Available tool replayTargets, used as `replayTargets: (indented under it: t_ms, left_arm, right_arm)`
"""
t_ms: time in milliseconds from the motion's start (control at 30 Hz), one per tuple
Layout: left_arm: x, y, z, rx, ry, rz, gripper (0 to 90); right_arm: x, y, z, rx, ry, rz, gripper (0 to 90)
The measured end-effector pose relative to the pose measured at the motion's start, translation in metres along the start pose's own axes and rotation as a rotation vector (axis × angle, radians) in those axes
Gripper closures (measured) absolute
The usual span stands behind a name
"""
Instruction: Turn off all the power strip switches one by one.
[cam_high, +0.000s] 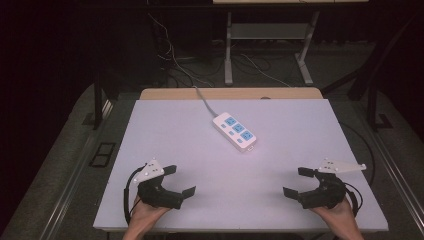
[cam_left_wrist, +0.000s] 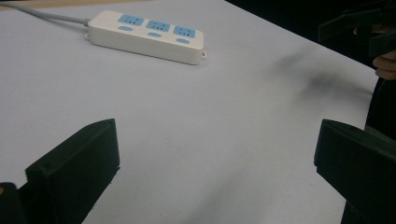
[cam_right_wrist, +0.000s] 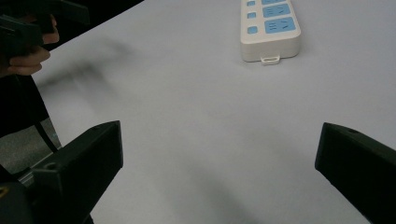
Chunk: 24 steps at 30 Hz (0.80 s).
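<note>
The white counter carries a power strip lying aslant near its far middle, cord trailing off the far edge. Well apart from it, at the near corners, the left claw and right claw hover, both spread wide with nothing between their jaws.

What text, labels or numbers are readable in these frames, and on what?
None can be read.
Power strip: three blue socket faces and small blue buttons, no legible print on its white body in the high view or either gripper view.
Left gripper and right gripper: black jaws and grey plates carry no visible markings.
Table: plain white surface, no signs.
</note>
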<state>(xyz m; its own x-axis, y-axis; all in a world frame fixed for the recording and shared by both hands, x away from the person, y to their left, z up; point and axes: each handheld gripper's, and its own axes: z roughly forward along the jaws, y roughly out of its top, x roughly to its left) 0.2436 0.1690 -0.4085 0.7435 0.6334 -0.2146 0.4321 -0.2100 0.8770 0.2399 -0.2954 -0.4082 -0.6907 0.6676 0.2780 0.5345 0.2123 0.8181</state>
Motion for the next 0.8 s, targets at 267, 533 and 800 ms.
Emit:
replayTargets:
  t_ms: [267,533,800]
  left_arm:
    - [0.000,0.005,-0.001,0.025,-0.004,0.005,0.0]
    - [-0.002,0.016,0.006,0.059,-0.018,0.023,0.0]
    - [0.001,0.029,0.012,0.084,-0.027,0.038,0.0]
  right_arm:
    - [0.000,-0.001,0.000,0.009,-0.004,0.001,0.8]
    - [0.000,-0.002,0.001,0.015,-0.008,0.002,0.8]
    - [0.001,-0.003,0.002,0.021,-0.006,0.000,0.8]
